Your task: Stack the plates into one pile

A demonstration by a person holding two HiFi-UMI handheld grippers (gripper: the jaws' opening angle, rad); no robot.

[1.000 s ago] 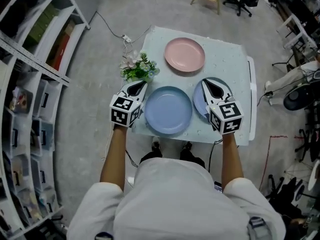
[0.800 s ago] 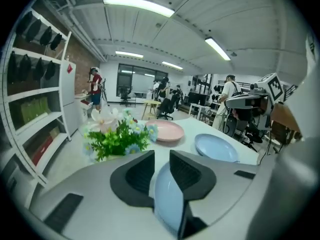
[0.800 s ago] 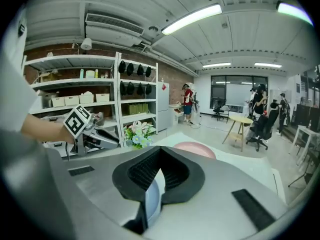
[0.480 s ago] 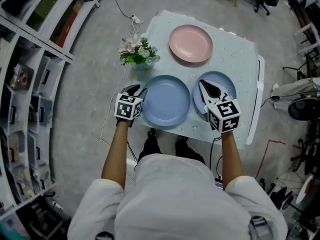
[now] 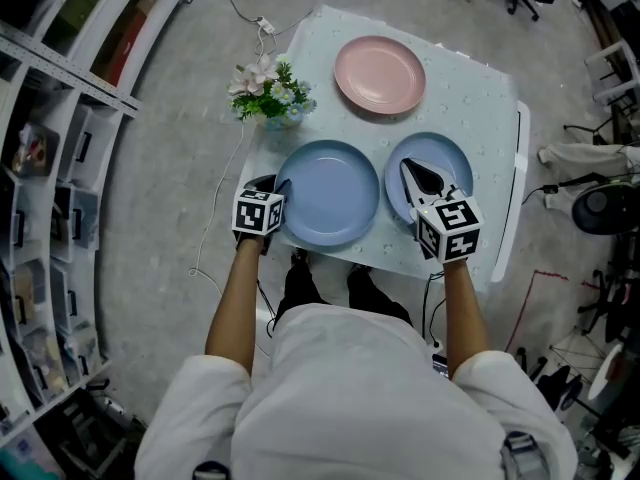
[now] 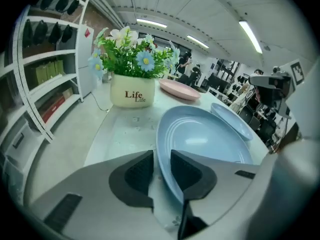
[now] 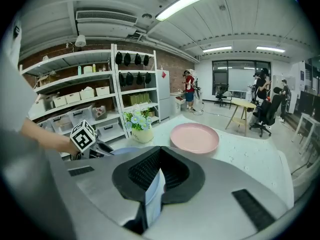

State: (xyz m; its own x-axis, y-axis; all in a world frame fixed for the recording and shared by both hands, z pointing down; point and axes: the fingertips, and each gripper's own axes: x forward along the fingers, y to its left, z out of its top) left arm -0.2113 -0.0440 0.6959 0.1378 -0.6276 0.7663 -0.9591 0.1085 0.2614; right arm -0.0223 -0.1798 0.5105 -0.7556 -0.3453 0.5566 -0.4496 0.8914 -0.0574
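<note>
One change: left hand-held gripper (image 5: 279, 186) closing round big plate (image 5: 328, 192); right (image 5: 409, 168) grips small plate (image 5: 452, 158).

An open-plan lab or workshop is indicated; white shelving (image 5: 60, 118) is seen at nine o'clock in the head view, beside a bare concrete floor (image 5: 170, 148); in the right gripper view, storage bins (image 7: 92, 92), a brick wall (image 7: 175, 64), ceiling strip lights (image 7: 186, 1) and, at three o'clock, office chairs (image 7: 263, 121) are shown
</note>
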